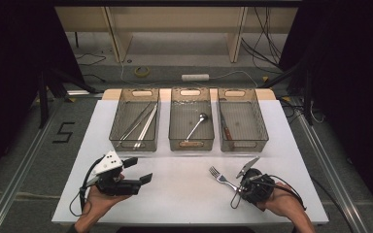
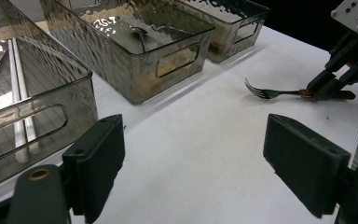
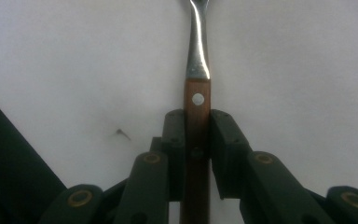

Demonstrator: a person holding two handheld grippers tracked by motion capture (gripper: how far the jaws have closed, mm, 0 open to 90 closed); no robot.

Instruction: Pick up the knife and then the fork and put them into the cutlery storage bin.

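Observation:
A fork [image 1: 222, 178] with a steel head and a brown wooden handle lies on the white table at the front right, tines pointing left and away. My right gripper [image 1: 240, 187] is shut on the fork's handle [image 3: 197, 135], both pads pressed against its sides in the right gripper view. The fork [image 2: 272, 93] and the right gripper [image 2: 324, 88] also appear far off in the left gripper view. My left gripper [image 1: 138, 171] rests at the front left, held in a hand, its jaws wide open with nothing but bare table between them [image 2: 193, 172].
Three clear smoky bins stand in a row at the back of the table: the left bin [image 1: 135, 119] holds long thin metal utensils, the middle bin [image 1: 191, 118] a spoon [image 1: 197, 124], the right bin [image 1: 242, 119] a wooden-handled knife [image 1: 225, 127]. Black curtains flank both sides.

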